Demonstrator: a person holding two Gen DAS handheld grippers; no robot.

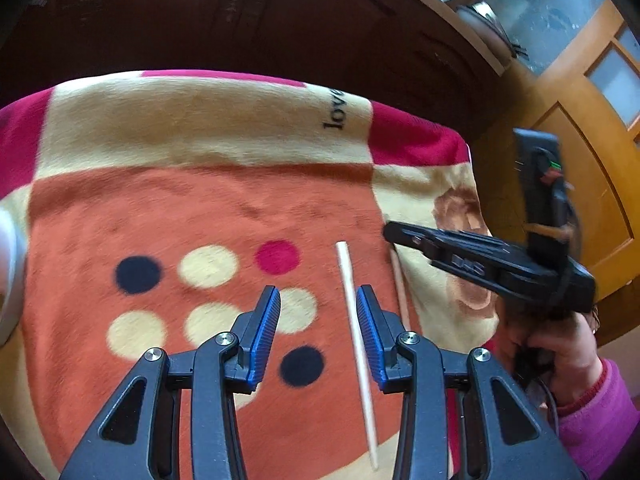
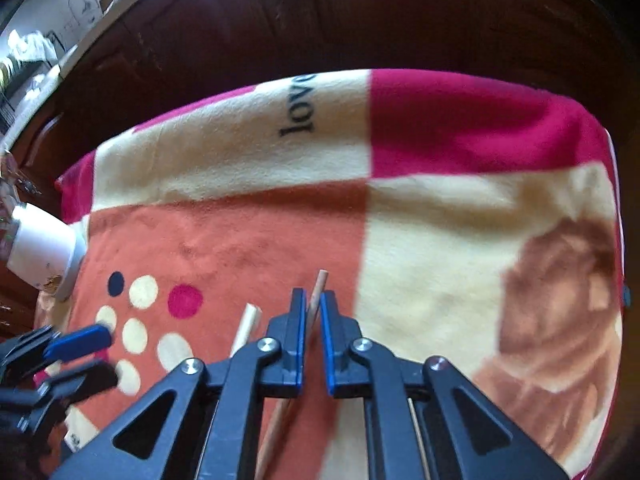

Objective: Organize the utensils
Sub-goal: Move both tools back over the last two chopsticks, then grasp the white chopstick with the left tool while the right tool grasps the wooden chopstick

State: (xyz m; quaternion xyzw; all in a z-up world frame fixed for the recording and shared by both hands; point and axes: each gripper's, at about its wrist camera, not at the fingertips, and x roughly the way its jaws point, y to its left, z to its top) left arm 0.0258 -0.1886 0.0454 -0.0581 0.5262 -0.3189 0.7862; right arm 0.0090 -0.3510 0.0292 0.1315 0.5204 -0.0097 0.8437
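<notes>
A pale chopstick lies on the patterned blanket, running away from me just left of my right blue pad. My left gripper is open and empty above the blanket. A second chopstick lies partly hidden to the right, under the right gripper. In the right wrist view my right gripper is shut on a wooden chopstick, whose tip sticks out past the pads. The pale chopstick lies to its left. My left gripper shows at the lower left.
A white cup lies on its side at the blanket's left edge. Dark wooden cabinets stand behind the table. A wooden door is at the right. The blanket's right edge drops off near my right hand.
</notes>
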